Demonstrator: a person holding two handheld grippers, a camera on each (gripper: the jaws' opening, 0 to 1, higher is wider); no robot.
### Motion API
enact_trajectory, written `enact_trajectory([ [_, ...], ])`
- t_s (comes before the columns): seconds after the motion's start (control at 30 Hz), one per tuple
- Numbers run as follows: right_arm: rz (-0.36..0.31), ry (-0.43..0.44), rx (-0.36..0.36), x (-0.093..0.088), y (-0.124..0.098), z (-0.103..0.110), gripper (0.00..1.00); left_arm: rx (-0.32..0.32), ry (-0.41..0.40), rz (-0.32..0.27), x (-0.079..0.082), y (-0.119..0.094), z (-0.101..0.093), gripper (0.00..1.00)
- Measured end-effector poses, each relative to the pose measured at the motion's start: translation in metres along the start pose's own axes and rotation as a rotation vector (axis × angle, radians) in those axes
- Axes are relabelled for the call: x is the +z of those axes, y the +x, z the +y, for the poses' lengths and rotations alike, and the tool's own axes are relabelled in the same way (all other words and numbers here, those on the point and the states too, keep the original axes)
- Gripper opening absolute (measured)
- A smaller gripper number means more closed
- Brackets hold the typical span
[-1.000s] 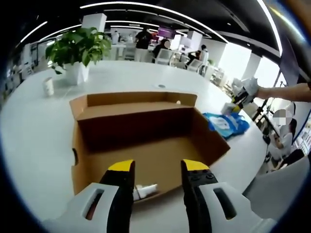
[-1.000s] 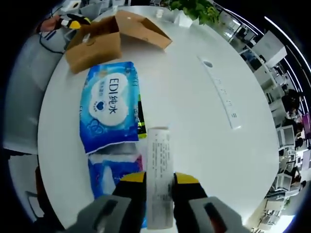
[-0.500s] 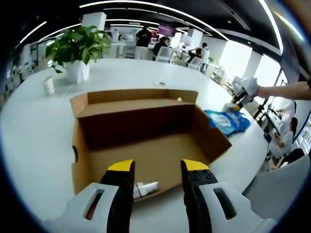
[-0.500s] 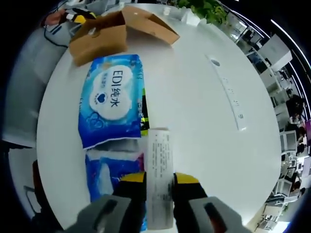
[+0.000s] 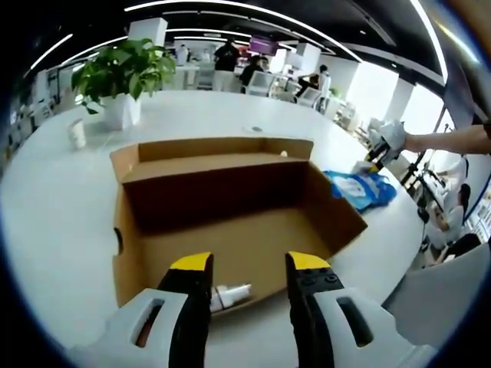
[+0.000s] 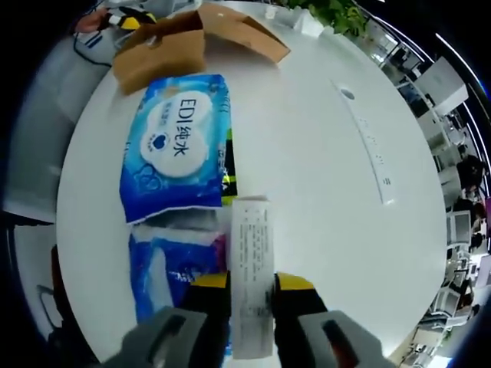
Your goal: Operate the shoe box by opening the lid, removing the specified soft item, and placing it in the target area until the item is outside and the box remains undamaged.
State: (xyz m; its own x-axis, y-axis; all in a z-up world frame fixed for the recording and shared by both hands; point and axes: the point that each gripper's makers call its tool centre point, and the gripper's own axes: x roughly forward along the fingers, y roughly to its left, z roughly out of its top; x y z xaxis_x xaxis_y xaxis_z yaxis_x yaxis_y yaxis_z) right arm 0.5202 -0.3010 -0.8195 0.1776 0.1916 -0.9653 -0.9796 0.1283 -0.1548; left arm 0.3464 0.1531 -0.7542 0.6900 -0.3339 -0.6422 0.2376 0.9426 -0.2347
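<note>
Wipes pack [image 6: 252, 268] nearer table [image 6: 322, 176] now

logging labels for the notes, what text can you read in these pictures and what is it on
"EDI纯水": on the blue wipes pack lying on the white table.
Small print on the white packet held in the right claw: too small to read.
Second blue pack below the first: print blurred, unreadable.

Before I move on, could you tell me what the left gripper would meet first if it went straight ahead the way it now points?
Probably the cardboard box: the left gripper points into its open mouth, so it would likely reach the inner floor or back wall.
</note>
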Motion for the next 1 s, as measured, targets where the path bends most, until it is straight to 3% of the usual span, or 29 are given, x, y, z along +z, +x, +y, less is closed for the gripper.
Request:
enact_trajectory([
  [0.77,0.048,-0.040,0.026,-0.012,0.009,-0.005,0.17,-0.001,0.002,0.005,-0.002,0.000,-0.001,0.38],
  [1.0,0.084,-0.098,0.054,-0.019,0.009,-0.006,0.17,0.000,0.000,0.003,-0.001,0.000,0.000,0.38],
])
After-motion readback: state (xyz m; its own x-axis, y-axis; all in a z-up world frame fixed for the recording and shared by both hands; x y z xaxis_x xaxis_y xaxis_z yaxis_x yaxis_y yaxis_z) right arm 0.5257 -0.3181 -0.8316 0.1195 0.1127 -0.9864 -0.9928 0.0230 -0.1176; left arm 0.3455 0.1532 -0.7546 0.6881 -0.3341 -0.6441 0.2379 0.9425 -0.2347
